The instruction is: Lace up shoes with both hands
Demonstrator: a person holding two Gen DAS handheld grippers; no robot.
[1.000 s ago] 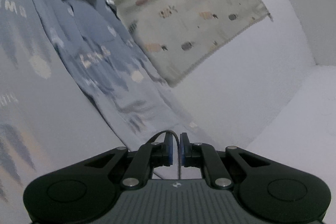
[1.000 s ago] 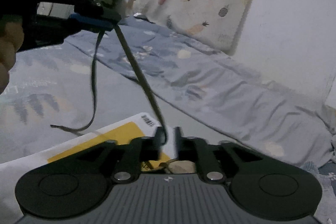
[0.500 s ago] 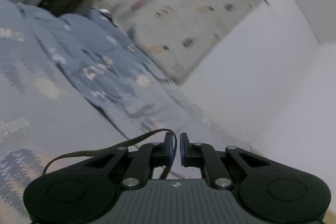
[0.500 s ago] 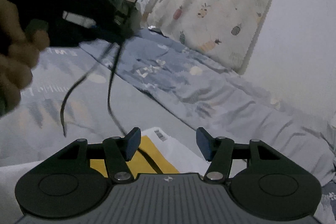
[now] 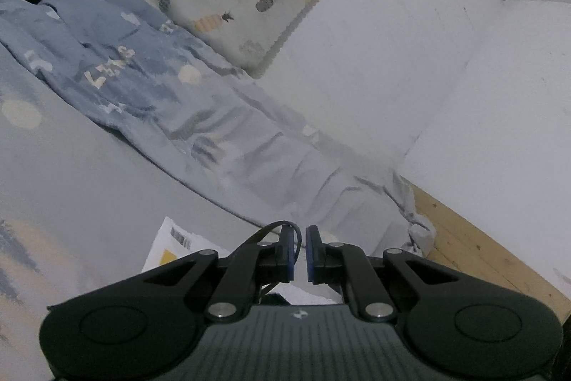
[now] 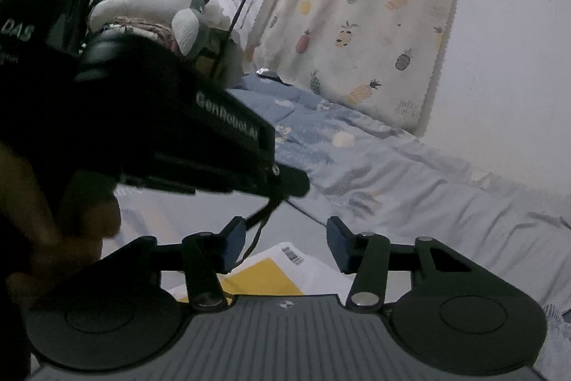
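Jaws first: your left gripper [image 5: 299, 250] is pinched nearly closed on the dark shoelace [image 5: 273, 228], which loops out over the left pad at lower centre of the left wrist view. Your right gripper [image 6: 285, 247] stands wide apart with nothing between its pads.

Left to right in the right wrist view:
- Your hand [image 6: 43, 231] grips the handle at the left edge.
- Left gripper body fills centre-left. The lace hangs from its tip and runs down just beside the right gripper's left pad [image 6: 233, 243]. I can't tell if it touches.
- White and yellow package [image 6: 271, 274] lies on the blue bedsheet [image 6: 392, 174] at lower centre.
- Pineapple-print curtain [image 6: 364, 24] hangs at upper right.

No shoe is visible in either view, so I can't tell how many eyelets are threaded.

Handling, my judgement:
- Lace is light, thin and limp. It has no stiffness of its own and it'll swing and sag.
- It could slip through smooth pads if you pull at an angle.
- Take it with the right gripper on the hanging stretch close below the left grip, where it's tautest. The tip, if you can find it, is the only stiff part for threading.
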